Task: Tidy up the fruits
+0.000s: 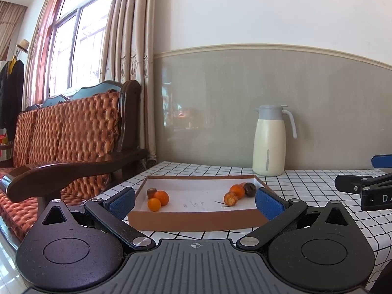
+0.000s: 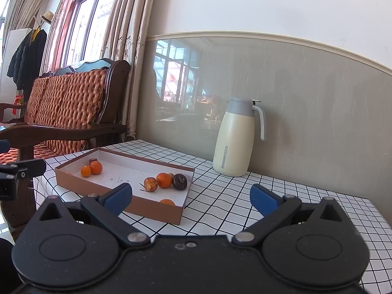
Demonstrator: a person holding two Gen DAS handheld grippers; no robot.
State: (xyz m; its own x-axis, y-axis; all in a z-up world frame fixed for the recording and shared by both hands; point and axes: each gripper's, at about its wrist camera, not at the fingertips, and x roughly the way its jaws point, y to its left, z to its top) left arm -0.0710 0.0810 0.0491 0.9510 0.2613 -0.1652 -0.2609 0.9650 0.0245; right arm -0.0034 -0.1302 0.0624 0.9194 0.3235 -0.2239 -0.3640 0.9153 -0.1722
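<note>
The left tongs [image 1: 195, 202] are wide apart and hold nothing. In the left wrist view their blue fingertips [image 1: 122, 202] sit at the lower middle of the frame, one on each side of the near wall of a brown box [image 1: 196, 216].

The box is flat and open, with a white floor. It lies on the bench [image 1: 318, 191], which has a white cloth with black squares. The fruits are all in the box. At its left end are two small oranges [image 1: 161, 197] with a little brown fruit [image 1: 151, 192] right beside them. At its right end is another bunch of orange fruits [image 1: 237, 191] and one dark fruit [image 1: 250, 189], all close together.

The right tongs [image 2: 191, 199] are wide apart too and hold nothing. In the right wrist view they hang at the lower middle of the frame, with the box to the left of middle. One more orange [image 2: 167, 201] lies by the near corner of the box.

A cream jug [image 2: 232, 137] with a gray lid stands on the bench by the wall, to the right of the box.
</note>
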